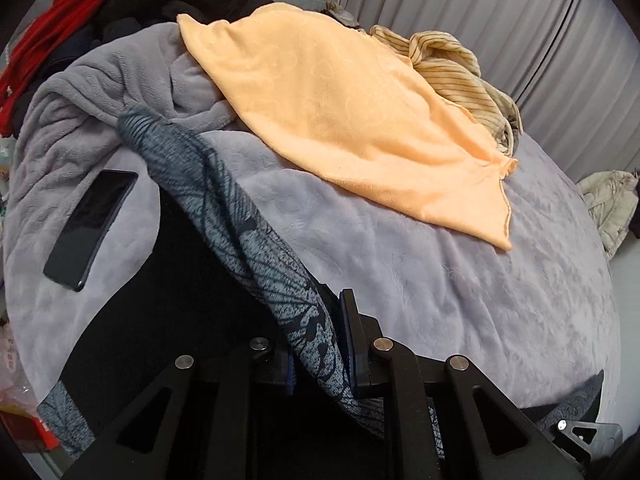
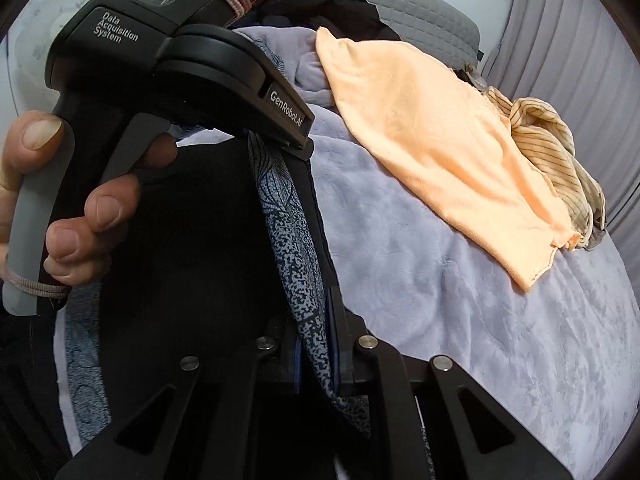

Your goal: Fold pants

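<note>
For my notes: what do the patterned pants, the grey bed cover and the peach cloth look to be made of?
Patterned pants: thin, matte blue-grey printed fabric, probably a light knit or woven; it drapes limply from the shut left gripper. Grey bed cover: plush fleece, judging by its soft, brushed nap. Peach cloth: soft, matte, possibly terry or microfibre, with a faint embossed pattern.

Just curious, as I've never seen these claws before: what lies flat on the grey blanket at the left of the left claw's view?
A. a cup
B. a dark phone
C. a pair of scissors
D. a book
B: a dark phone lies screen up on the grey blanket, beside the patterned pants.
</note>
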Available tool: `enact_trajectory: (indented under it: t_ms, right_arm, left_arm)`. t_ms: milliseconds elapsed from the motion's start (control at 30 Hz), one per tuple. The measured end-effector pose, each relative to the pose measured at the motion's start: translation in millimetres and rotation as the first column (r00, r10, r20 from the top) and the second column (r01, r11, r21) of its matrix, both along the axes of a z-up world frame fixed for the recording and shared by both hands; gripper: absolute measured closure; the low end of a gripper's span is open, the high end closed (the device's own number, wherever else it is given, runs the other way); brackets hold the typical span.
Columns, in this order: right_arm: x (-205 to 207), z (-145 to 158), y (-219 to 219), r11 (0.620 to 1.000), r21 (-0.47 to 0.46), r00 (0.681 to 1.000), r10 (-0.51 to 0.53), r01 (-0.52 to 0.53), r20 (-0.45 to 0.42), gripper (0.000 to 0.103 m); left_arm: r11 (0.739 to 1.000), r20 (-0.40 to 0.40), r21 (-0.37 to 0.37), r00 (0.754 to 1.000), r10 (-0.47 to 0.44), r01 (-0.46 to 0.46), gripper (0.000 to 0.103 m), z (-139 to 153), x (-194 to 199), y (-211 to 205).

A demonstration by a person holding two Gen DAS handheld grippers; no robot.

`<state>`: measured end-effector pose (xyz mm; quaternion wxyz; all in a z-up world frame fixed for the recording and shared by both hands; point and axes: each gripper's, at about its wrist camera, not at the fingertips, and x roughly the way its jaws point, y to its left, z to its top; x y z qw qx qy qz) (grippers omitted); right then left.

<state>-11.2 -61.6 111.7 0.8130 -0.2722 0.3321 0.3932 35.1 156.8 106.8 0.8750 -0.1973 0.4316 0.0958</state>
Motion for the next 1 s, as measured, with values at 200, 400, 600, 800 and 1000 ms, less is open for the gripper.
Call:
enact_trajectory:
  t_ms: [200,400,600,800,1000]
  right_arm:
    - [-67.3,-6.8,1.6,0.997,-0.013,0.995,0.08,-0.079,0.064,0.095]
    - [-71.5,-41.8,10.8,0.997,-0.073,0.996,0.006,0.0,0.087,0.095]
    - [-89.5,-18.8,-13.3,0.998,-0.06,0.974,-0.002,0.016,0.229,0.02]
    - [-58.8,-25.1,-14.7,0.979,-0.198,0.942,0.027,0.043,0.335,0.008]
    - [-3.4,-61.5,-0.3,0.947,-0.32,0.993,0.015,0.023,0.115,0.083]
  left_arm:
    - [0.998,0.026,-0.056,0.999,-0.033,0.034,0.084,-10.7,-65.6,10.5]
    - [0.997,-0.067,-0.064,0.997,-0.044,0.039,0.088,-53.0,-64.4,0.7]
    - [0.997,-0.036,-0.067,0.998,-0.052,0.05,0.088,-44.7,-64.0,2.9]
    - [0.995,-0.061,-0.092,0.997,-0.043,0.037,0.088,-51.6,-60.2,7.0]
    - [0.994,-0.06,-0.091,0.996,-0.06,0.055,0.088,-43.1,-62.6,10.3]
